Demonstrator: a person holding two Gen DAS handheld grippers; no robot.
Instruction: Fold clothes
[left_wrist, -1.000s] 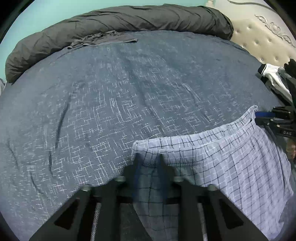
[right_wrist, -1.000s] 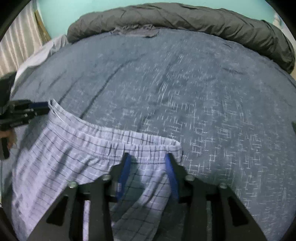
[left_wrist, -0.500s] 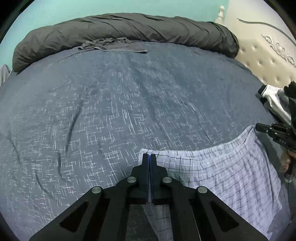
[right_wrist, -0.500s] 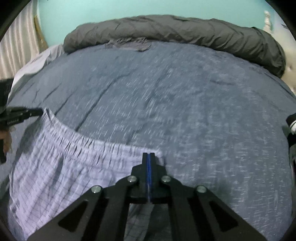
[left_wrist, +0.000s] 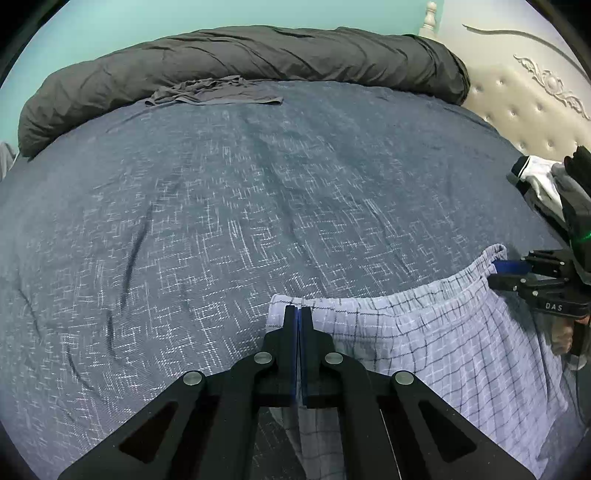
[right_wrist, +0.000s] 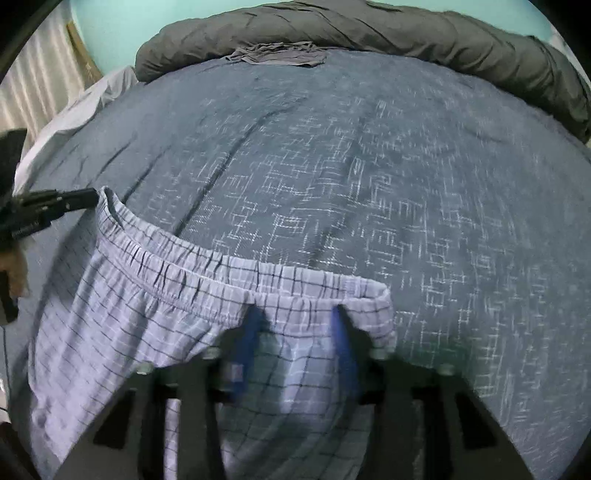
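Shorts flat on bed, waistband up. Left gripper clamped on its corner. Right gripper jaws just reopened, waistband between, unpinched: re-close before you lift, keep band taut.

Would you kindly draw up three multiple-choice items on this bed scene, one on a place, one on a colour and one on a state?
1. Where does the small grey garment lie?
A. at the far edge of the bed, against the rolled dark duvet
B. on top of the checked shorts
C. on the floor

2. What colour is the wall behind the bed?
A. yellow
B. pale turquoise
C. red

3. How do the left gripper's jaws stand?
A. wide open above the blue sheet
B. out of view
C. shut on the waistband of the checked shorts

Answers: 1 A, the garment sits beside the duvet; 2 B, turquoise shows above the duvet; 3 C, the pads meet at the waistband's corner.
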